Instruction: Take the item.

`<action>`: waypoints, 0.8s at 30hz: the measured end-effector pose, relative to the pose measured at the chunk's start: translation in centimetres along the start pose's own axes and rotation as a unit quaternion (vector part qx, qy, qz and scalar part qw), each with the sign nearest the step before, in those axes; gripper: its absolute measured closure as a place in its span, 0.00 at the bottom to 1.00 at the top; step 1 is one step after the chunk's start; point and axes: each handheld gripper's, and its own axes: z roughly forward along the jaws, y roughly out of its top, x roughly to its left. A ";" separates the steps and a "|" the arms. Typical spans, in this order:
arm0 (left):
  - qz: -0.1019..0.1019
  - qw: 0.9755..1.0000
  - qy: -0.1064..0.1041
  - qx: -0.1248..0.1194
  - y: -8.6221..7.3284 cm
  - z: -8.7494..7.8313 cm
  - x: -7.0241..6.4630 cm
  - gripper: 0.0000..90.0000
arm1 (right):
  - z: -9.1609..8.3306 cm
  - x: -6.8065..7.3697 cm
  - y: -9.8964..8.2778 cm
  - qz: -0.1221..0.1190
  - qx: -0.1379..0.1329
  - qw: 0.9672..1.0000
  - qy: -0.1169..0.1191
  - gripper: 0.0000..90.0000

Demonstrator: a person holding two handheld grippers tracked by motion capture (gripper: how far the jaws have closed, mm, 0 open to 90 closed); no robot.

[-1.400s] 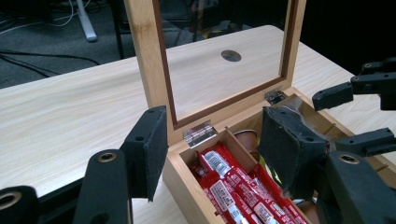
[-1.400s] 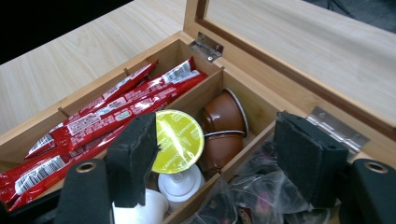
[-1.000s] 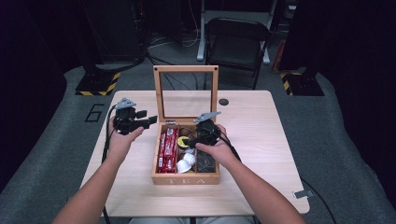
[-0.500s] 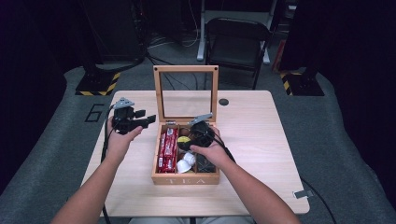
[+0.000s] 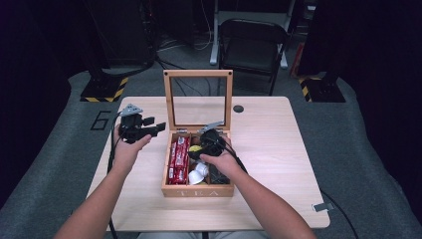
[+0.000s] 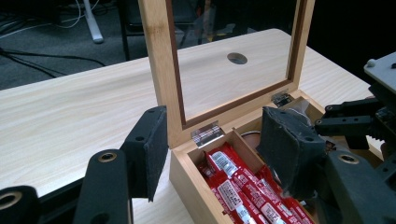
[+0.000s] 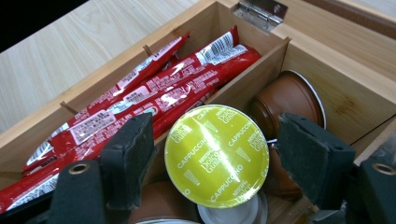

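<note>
An open wooden tea box (image 5: pixel 197 191) with a glass lid (image 5: pixel 197 74) standing upright sits mid-table. Red sachets (image 7: pixel 140 102) fill its left compartment. My right gripper (image 7: pixel 217 158) reaches into the middle compartment, its jaws either side of a yellow-lidded cappuccino capsule (image 7: pixel 217 154). The jaws have just been closing, and a thin gap shows at each pad (image 7: pixel 133 158). In the high view, my left gripper (image 5: pixel 158 128) hovers open and empty left of the box. The left gripper view looks between its jaws (image 6: pixel 217 140) at the lid's hinge (image 6: pixel 207 133).
Brown capsules (image 7: pixel 285 100) and a white one (image 5: pixel 195 175) lie round the yellow one. A round hole (image 5: pixel 238 108) is in the tabletop behind the box. A folding chair (image 5: pixel 251 45) stands beyond the table's far edge.
My right hand has shifted a little left and down into the box, and its jaws have narrowed round the yellow capsule. The left hand has stayed put.
</note>
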 end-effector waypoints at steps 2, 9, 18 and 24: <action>-0.001 1.000 0.001 -0.002 0.0 0.0 0.0 0.47 | 0.2 -0.1 -0.1 0.003 0.002 1.000 0.000 0.30; 0.001 1.000 0.005 -0.006 0.0 -0.2 0.0 0.47 | 0.3 -0.5 -0.2 0.015 0.008 1.000 0.003 0.31; 0.004 1.000 0.007 -0.010 0.0 -0.3 0.0 0.47 | 0.6 -0.6 -0.3 0.016 0.009 1.000 0.007 0.35; 0.004 1.000 0.008 -0.010 0.0 -0.3 0.0 0.47 | 0.6 -0.5 -0.3 0.017 0.009 1.000 0.013 0.40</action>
